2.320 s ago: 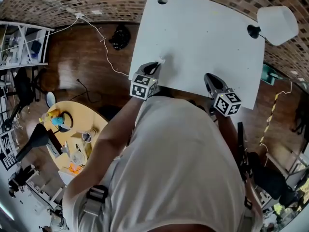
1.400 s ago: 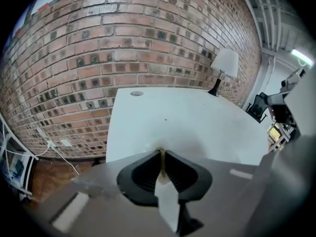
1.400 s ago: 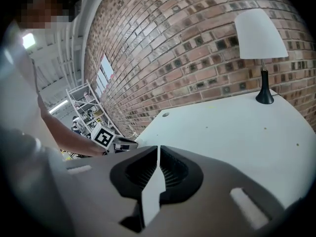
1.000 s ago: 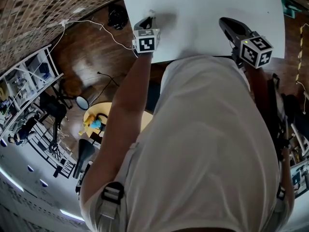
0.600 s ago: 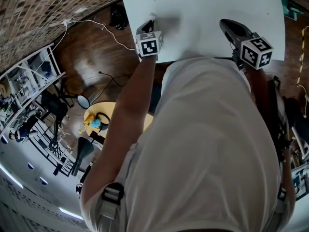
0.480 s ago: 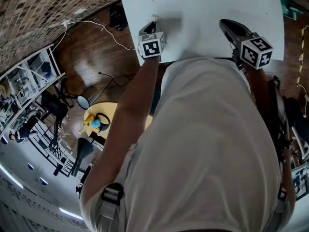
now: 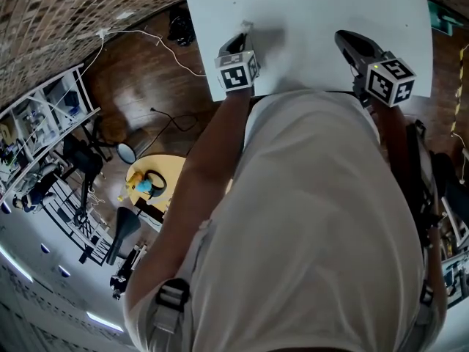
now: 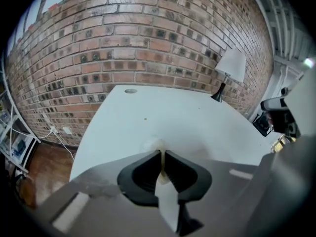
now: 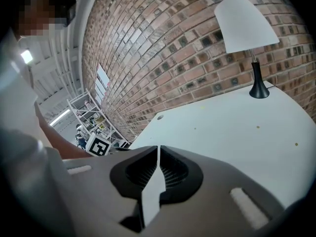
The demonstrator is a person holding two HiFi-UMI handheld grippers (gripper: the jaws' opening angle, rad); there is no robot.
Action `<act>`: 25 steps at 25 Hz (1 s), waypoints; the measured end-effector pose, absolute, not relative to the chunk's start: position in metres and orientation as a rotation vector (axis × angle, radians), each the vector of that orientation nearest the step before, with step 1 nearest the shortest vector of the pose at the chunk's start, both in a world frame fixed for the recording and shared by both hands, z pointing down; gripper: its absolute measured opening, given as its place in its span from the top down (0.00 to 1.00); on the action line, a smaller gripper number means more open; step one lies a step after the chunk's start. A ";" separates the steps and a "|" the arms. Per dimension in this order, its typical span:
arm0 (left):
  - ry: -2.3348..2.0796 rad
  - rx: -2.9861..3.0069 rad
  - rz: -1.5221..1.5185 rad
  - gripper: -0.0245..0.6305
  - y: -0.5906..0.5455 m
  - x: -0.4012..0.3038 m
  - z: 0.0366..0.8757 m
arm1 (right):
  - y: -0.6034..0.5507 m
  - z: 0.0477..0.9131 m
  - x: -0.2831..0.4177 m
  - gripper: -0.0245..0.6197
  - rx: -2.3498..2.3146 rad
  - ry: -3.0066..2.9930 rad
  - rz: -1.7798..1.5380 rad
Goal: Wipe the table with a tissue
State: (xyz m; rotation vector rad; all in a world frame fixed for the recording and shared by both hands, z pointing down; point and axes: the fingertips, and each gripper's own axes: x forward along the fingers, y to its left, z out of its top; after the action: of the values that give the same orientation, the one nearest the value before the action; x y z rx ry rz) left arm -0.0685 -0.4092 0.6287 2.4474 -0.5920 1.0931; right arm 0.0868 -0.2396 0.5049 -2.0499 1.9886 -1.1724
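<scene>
My left gripper [image 8: 162,152] is shut on a small white tissue [image 8: 155,145], whose wad presses on the white table [image 8: 168,115] just past the jaw tips. In the head view the left gripper [image 7: 244,35] sits near the table's front left edge, with the tissue [image 7: 246,26] showing at its tip. My right gripper [image 7: 344,38] rests over the table's front right part. In its own view the right gripper [image 9: 158,148] is shut with nothing between its jaws.
A lamp [image 8: 231,68] with a white shade and black base stands at the table's far right corner, by the brick wall [image 8: 133,43]. A round cable hole [image 8: 131,91] lies near the far left edge. Wooden floor [image 7: 139,86] and a white cable lie to the left.
My left gripper has slid the tissue a short way to the right along the table's front edge. The right gripper has stayed put.
</scene>
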 end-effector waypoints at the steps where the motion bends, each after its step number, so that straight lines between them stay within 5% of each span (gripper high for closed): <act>1: -0.622 2.452 1.058 0.91 -0.418 -0.068 0.623 | -0.239 0.505 0.088 0.93 -2.052 1.985 -1.172; 8: -0.810 2.406 0.906 0.91 -0.499 -0.067 0.600 | -0.229 0.504 0.090 0.93 -2.074 1.933 -1.175; 25: -0.603 2.550 1.137 0.91 -0.516 -0.010 0.622 | -0.176 0.499 0.111 0.93 -2.202 1.708 -1.149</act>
State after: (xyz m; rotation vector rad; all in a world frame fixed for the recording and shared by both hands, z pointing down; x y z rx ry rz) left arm -0.0099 -0.5158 0.6217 2.5501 -0.6025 1.1370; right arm 0.1106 -0.1764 0.4985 -2.2015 1.7085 -1.1494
